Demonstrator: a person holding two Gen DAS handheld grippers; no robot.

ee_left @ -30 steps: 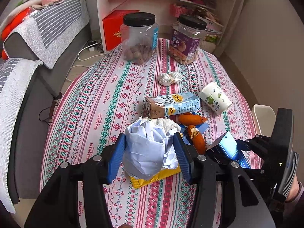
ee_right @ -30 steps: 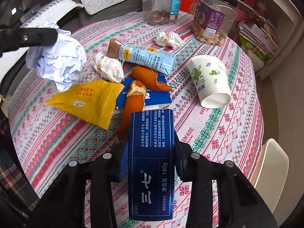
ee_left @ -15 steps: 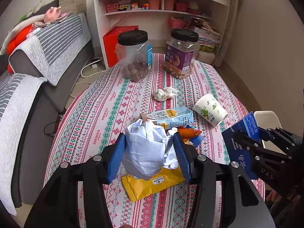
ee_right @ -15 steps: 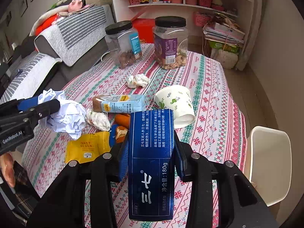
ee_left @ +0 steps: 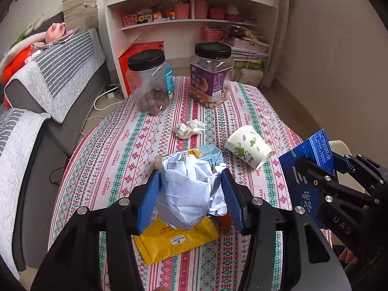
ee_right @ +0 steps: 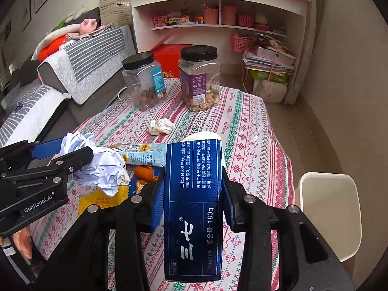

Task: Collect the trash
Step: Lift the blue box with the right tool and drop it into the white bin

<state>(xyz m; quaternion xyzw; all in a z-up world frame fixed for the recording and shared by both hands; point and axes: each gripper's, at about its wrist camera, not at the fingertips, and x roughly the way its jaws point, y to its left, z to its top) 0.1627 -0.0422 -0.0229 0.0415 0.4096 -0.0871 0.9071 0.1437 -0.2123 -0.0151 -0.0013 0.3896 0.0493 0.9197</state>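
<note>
Clearly both loads are light. The left gripper [ee_left: 191, 201], low in its frame's centre, is clamped on a crumpled paper ball [ee_left: 186, 189]: soft and springy, best squeezed across its bulk. The right gripper [ee_right: 192, 191] pinches a dark blue carton [ee_right: 192, 208] by its long sides; thin card, likely to crush under pressure. On the counter [ee_left: 116, 150], the paper cup [ee_left: 248, 146], yellow wrapper [ee_left: 177, 240] and tissue wad [ee_left: 189, 129] remain.

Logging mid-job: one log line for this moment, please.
left gripper: shut on crumpled paper | right gripper: shut on blue box | table: paper cup
</note>
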